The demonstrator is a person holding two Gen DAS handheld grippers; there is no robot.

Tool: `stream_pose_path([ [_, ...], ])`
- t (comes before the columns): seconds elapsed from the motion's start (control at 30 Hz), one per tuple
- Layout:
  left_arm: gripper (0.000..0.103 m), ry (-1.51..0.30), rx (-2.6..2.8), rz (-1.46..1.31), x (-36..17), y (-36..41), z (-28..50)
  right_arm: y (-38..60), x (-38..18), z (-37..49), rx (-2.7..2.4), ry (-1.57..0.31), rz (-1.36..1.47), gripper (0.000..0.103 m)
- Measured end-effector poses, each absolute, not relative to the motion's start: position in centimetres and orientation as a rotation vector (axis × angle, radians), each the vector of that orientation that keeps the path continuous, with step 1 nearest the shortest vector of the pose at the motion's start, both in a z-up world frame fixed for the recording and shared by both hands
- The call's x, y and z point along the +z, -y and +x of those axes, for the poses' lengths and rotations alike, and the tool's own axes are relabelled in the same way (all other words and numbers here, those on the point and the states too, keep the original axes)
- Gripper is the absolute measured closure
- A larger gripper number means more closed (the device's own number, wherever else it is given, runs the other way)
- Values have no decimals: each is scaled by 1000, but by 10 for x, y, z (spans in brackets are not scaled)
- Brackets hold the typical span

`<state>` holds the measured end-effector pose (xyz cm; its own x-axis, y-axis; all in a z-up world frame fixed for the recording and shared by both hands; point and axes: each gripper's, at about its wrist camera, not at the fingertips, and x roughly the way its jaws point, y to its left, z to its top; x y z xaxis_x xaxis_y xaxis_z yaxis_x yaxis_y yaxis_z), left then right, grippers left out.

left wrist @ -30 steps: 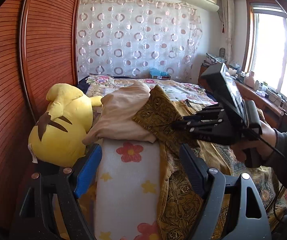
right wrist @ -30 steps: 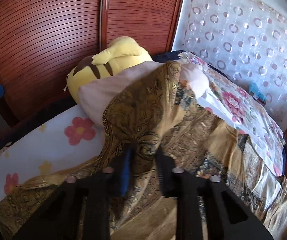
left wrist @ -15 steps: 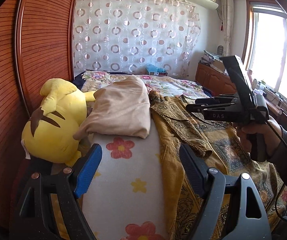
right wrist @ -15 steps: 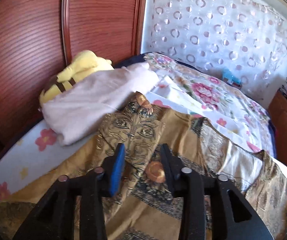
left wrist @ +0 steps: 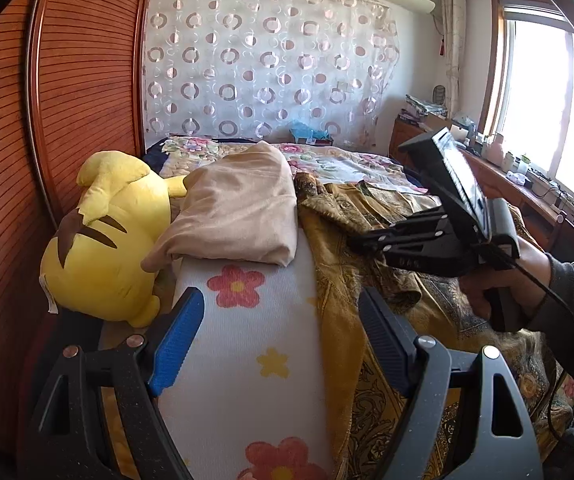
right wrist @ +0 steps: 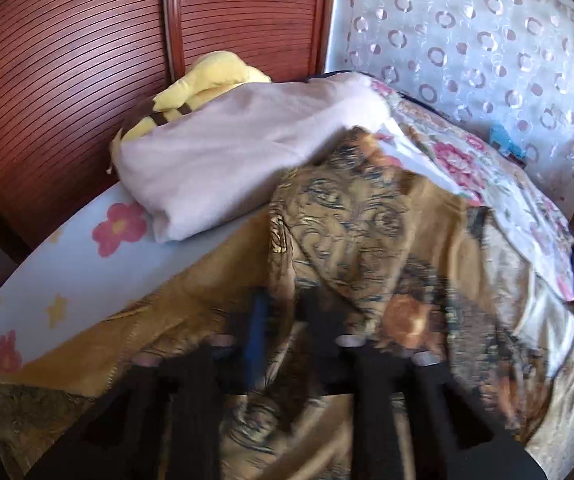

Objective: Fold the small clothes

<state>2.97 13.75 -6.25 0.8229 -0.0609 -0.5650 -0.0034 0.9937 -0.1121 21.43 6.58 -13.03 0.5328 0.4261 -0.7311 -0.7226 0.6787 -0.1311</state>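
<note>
Currently gold patterned garment [right wrist: 347, 216] runs lengthwise up the bed; right gripper [right wrist: 283, 320] pinches its fabric, jaws just closing. Left gripper [left wrist: 279, 344] spread, empty. Window [left wrist: 543, 92] only in left view.

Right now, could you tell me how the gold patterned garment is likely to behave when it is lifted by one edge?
The gold patterned garment will probably hang limp: it already lies in loose folds over the bed. Its sheen suggests a smooth, rather slippery weave. The right gripper, shut on a fold, would likely drag the rest along.
</note>
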Motion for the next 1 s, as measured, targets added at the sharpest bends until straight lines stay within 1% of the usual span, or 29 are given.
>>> stream_pose_path([
  [0.13, 23, -607, -41, -106, -63, -132, 32, -44, -110, 215, 671, -679, -424, 97],
  [0.3, 23, -614, -55, -94, -63, -124, 39, -7, -93, 207, 642, -675, -374, 97],
  [0.33, 23, -618, -57, -87, -63, -122, 43, 0, -92, 202, 638, -678, -374, 89],
  [0.37, 23, -621, -60, -83, -63, -120, 46, 5, -91, 200, 627, -676, -382, 84],
  [0.4, 23, -626, -65, -77, -62, -117, 51, 13, -91, 196, 616, -672, -391, 75],
  [0.43, 23, -630, -70, -71, -62, -116, 56, 20, -90, 192, 608, -672, -394, 70],
  [0.53, 23, -646, -97, -45, -60, -107, 75, 41, -87, 181, 567, -676, -398, 59],
  [0.77, 23, -695, -130, 21, -61, -87, 128, 108, -91, 178, 450, -727, -351, 59],
  [0.93, 23, -733, -154, 0, -63, -84, 162, 143, -89, 171, 397, -747, -324, 59],
  [1.0, 25, -751, -168, -15, -66, -84, 172, 157, -90, 167, 379, -753, -316, 59],
])
